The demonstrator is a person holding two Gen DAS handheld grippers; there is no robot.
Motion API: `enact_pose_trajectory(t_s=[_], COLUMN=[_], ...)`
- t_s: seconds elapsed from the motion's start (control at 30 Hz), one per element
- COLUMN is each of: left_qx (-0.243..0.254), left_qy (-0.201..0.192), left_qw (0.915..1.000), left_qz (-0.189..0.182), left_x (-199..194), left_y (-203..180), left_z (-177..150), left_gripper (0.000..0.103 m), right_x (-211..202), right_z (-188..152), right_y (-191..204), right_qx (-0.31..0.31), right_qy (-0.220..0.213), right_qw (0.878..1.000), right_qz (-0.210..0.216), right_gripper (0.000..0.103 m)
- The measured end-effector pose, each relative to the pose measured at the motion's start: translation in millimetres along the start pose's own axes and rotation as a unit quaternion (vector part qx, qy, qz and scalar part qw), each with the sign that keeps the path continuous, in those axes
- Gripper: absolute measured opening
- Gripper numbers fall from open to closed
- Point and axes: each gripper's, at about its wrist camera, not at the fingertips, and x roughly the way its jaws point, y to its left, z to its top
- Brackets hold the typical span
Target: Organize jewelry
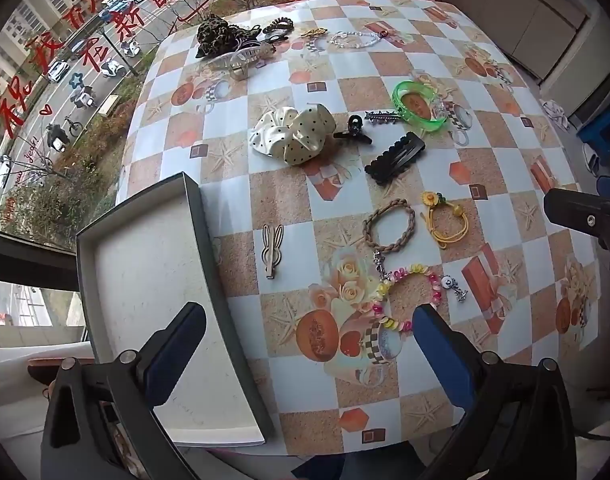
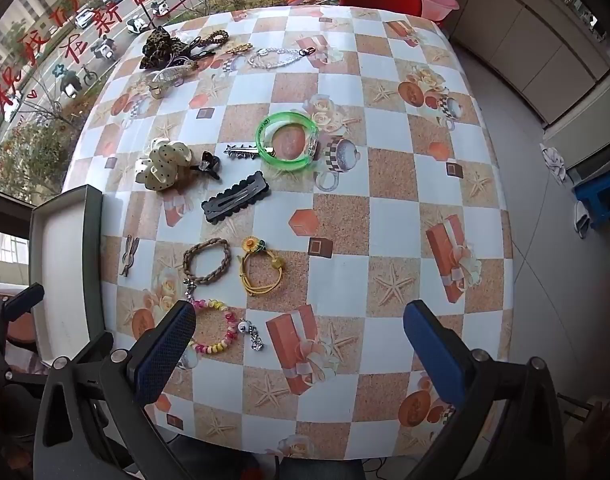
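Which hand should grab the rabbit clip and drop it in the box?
Probably left. The open left gripper hovers beside the box, with the rabbit clip just ahead; the right gripper sits farther over.

Each gripper, left gripper (image 1: 309, 330) and right gripper (image 2: 299, 334), is built from black plastic linkage arms joined by round silver pins. The fingers (image 2: 163, 354) are faced with blue pads, one showing a fine mesh texture.

A checked tablecloth (image 2: 389, 208) covers the table beside a red-lettered window (image 1: 45, 92), with pale cabinets (image 2: 537, 52) and grey floor tiles (image 2: 545, 240).
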Motion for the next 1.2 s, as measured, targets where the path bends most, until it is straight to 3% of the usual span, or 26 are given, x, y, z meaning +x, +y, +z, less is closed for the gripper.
enact_pose_trajectory(t_s=[1.2], left_qx=[-0.01], left_qy=[0.017], left_qw=[0.9998], left_qz=[0.001], left_x=[7], left_y=[5], left_z=[-7], left_gripper=[0.103], right_x=[5], right_z=[-3], right_y=[2], right_qx=[0.0], right_qy=[0.005], right_qw=[1.0], right_qz=[-0.004], right_gripper=[0.103])
